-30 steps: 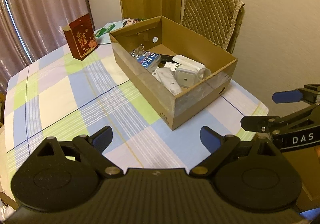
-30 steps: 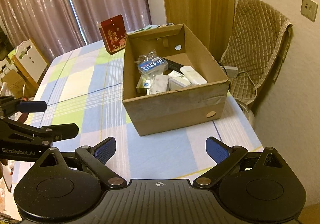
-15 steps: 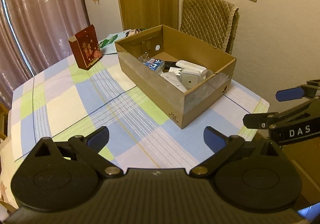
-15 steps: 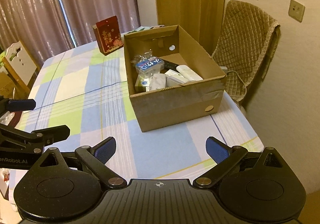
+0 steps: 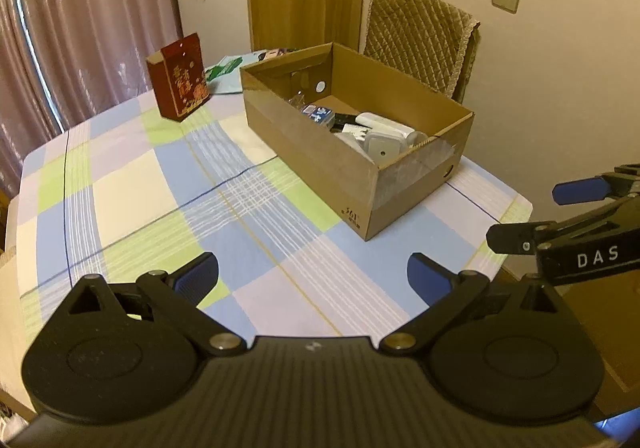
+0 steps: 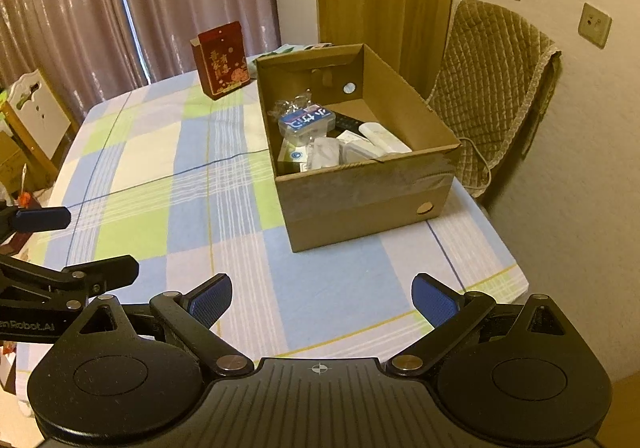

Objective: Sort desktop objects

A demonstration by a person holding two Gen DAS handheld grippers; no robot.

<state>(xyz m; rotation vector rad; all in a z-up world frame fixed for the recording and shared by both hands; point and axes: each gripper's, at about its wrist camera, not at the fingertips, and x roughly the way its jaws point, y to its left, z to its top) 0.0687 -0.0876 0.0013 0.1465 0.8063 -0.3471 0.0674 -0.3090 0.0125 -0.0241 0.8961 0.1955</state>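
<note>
An open cardboard box (image 5: 320,163) (image 6: 360,203) sits on the checked tablecloth (image 5: 160,183) (image 6: 160,175) at the table's far right. It holds several small items: a blue-labelled pack (image 6: 306,122), white chargers (image 5: 382,141) and white packets (image 6: 326,153). My left gripper (image 5: 312,274) is open and empty, back from the box over the table's near edge. My right gripper (image 6: 322,298) is open and empty, also short of the box. Each gripper shows at the side of the other's view.
A dark red gift box (image 5: 179,76) (image 6: 221,59) stands upright at the far side of the table, left of the cardboard box. A quilted chair (image 5: 420,37) (image 6: 492,87) stands behind the table by the wall. Curtains hang at the back left.
Both grippers have drawn back and risen, so the box and table look smaller and farther. Both stay open and empty.
</note>
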